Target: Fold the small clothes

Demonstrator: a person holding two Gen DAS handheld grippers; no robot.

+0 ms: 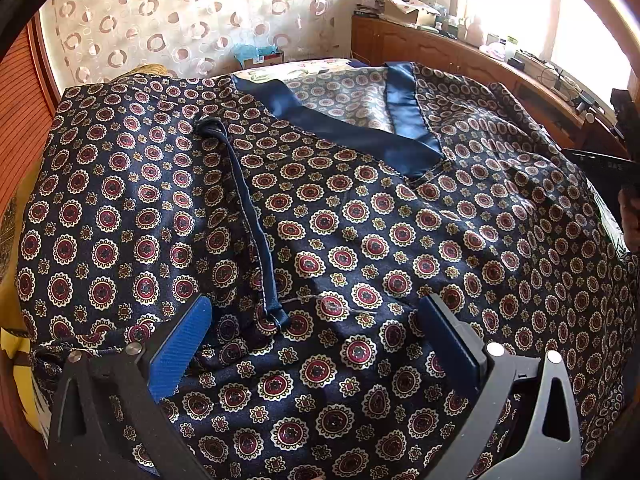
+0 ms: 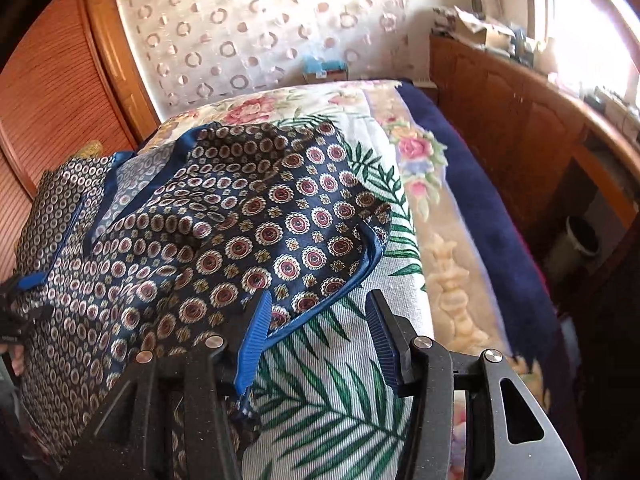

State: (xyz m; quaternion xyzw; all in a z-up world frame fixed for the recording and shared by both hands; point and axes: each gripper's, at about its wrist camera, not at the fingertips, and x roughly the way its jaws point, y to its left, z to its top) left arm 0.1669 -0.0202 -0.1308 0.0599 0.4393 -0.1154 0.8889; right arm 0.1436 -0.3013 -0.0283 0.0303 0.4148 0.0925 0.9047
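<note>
A navy satin garment (image 1: 344,216) with red and cream medallions lies spread on the bed, its plain blue V-neck band (image 1: 360,128) at the far side and a blue strap (image 1: 256,224) lying across it. My left gripper (image 1: 316,320) is open just above the cloth, jaws wide, holding nothing. In the right wrist view the same garment (image 2: 224,232) covers the left half, its blue-piped edge (image 2: 332,300) running between my fingers. My right gripper (image 2: 318,312) is open over that edge, its left finger above the cloth. The left gripper (image 2: 16,300) shows at the far left.
The bed has a floral and palm-leaf cover (image 2: 344,380) with a navy blanket (image 2: 480,208) along its right side. A wooden cabinet (image 1: 460,56) with clutter runs under the bright window at right. A louvred wooden door (image 2: 56,88) stands left, patterned curtain (image 1: 180,16) behind.
</note>
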